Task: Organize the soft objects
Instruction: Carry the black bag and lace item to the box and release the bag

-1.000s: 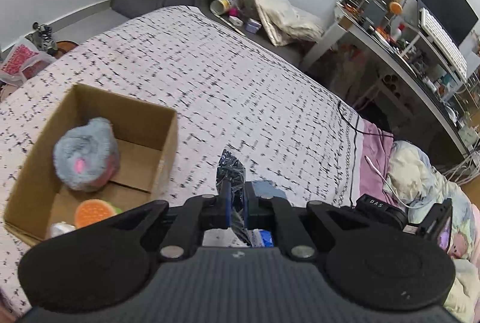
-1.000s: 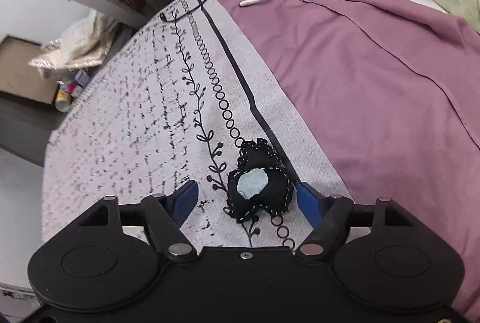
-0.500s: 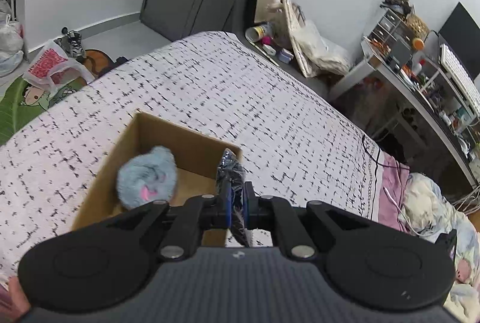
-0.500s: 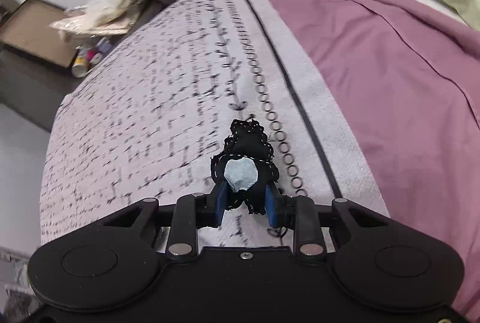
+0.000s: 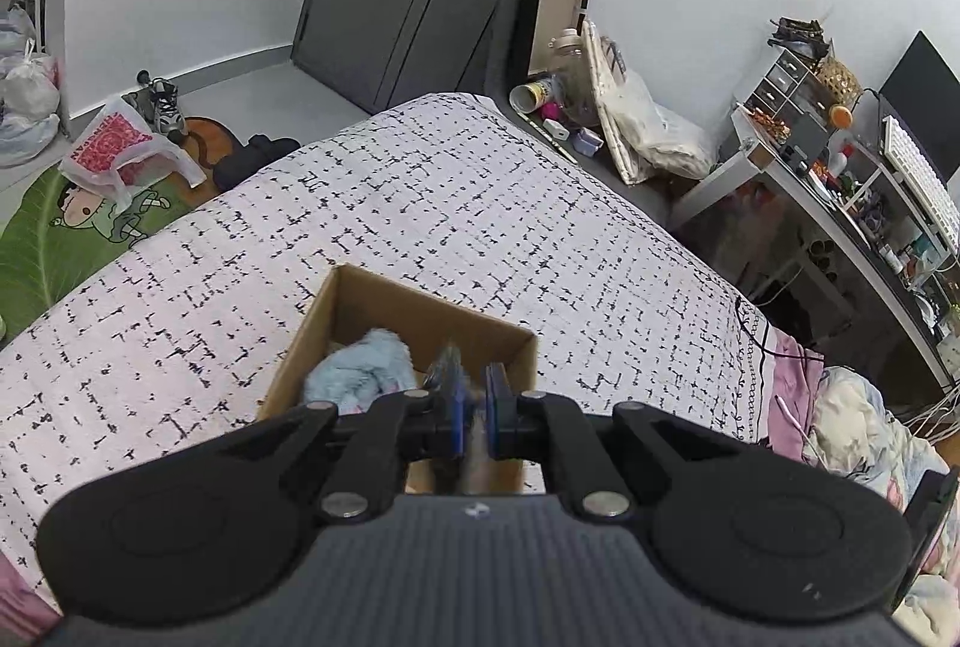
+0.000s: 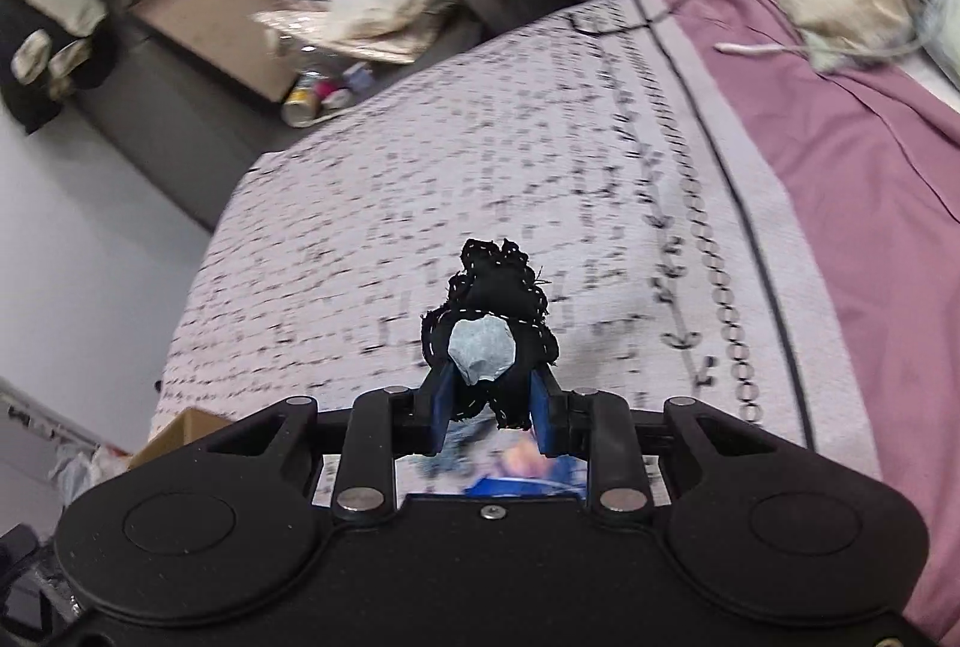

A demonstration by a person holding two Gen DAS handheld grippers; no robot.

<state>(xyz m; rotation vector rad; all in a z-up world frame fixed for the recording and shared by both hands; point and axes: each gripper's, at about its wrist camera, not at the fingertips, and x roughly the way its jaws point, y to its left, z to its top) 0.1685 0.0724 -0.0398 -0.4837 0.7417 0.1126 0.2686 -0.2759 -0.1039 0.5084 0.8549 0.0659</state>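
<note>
In the left wrist view my left gripper (image 5: 471,419) is shut on a thin dark crinkled piece (image 5: 445,368) and hangs over the open cardboard box (image 5: 360,296) on the bed. A fluffy grey-blue plush (image 5: 363,368) lies inside the box. In the right wrist view my right gripper (image 6: 489,413) is shut on a black stitched soft toy with a pale blue patch (image 6: 483,323), held above the patterned bedspread. A corner of the box (image 6: 177,434) shows at the lower left.
The black-and-white patterned bedspread (image 5: 420,203) covers the bed, with a purple sheet (image 6: 870,203) and rumpled bedding (image 5: 870,437) to the right. A cluttered desk (image 5: 840,179) stands right of the bed. Bags and shoes (image 5: 120,149) lie on the floor.
My left gripper has moved over the box with the dark piece. My right gripper closed on the black toy and lifted it off the bedspread, swinging left.
</note>
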